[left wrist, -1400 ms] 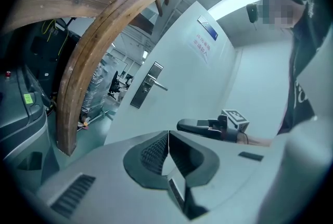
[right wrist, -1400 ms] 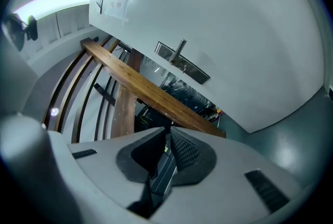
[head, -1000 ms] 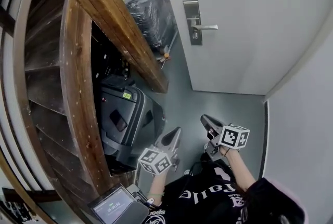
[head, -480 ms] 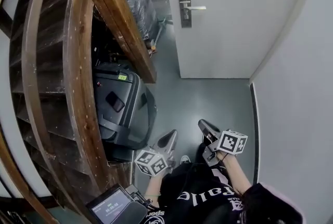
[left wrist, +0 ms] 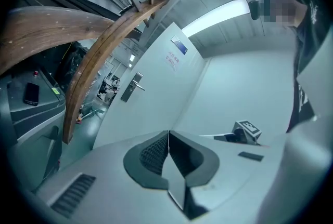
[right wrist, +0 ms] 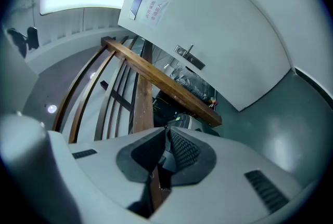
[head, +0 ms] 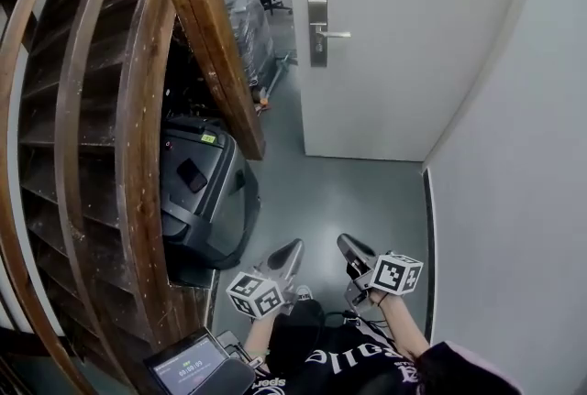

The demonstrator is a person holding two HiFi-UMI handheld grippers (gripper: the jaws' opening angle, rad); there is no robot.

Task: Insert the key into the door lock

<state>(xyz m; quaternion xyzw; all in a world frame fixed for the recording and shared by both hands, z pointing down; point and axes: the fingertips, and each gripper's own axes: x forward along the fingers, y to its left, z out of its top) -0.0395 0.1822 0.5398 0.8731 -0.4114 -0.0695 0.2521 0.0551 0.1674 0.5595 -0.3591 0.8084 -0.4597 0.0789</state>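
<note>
At 6 o'clock, left gripper (head: 292, 246), jaws clenched flat together, empty; right gripper (head: 347, 243) just beside it, jaws pinched nearly closed, key too small to make out; door lock (head: 317, 34) on white door (head: 404, 54) at 12 o'clock, well apart from both

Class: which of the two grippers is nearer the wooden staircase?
The left gripper: it is on the staircase side, while the right gripper is by the wall.
</note>
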